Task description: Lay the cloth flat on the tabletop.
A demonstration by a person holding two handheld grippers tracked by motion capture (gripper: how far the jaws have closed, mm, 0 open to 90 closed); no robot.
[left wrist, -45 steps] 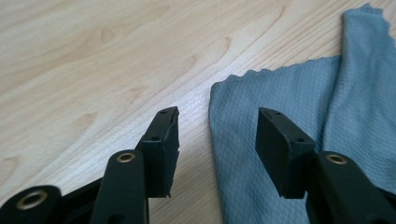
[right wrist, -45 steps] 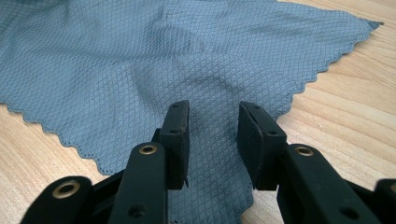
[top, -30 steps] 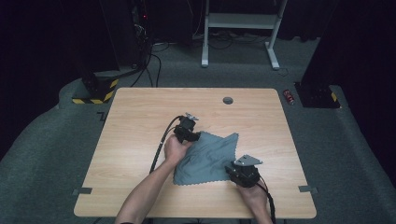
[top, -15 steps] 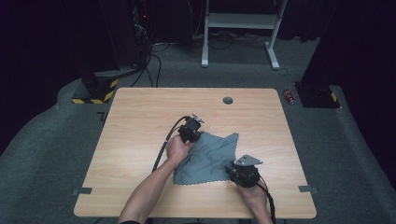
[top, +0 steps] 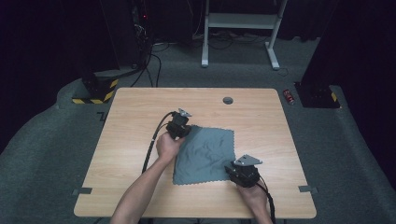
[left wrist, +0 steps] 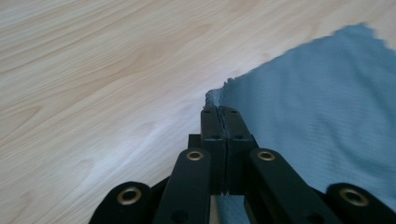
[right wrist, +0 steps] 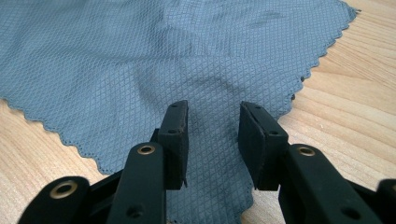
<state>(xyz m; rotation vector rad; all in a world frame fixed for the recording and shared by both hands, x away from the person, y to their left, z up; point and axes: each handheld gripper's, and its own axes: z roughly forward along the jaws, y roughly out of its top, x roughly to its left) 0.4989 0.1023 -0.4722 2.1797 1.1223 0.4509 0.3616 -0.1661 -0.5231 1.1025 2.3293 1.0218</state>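
Note:
A grey-blue cloth [top: 208,151] with scalloped edges lies spread and slightly rumpled on the wooden table [top: 140,112]. My left gripper [top: 184,126] is at the cloth's far left corner. In the left gripper view its jaws are shut on that corner of the cloth [left wrist: 317,116], with a bit of fabric bunched at the gripper's tip [left wrist: 219,109]. My right gripper [top: 230,168] is at the cloth's near right corner. In the right gripper view it stands open [right wrist: 212,126] just over the cloth [right wrist: 140,60], fabric showing between its fingers [right wrist: 173,135].
A round dark hole [top: 228,100] sits near the table's far edge. Beyond the table, on the floor, are a white frame's legs [top: 238,32], cables, a yellow-and-black striped base [top: 93,95] and a small red object [top: 289,95].
The left gripper has shifted slightly to the left with the cloth's corner. The right gripper has stayed in place.

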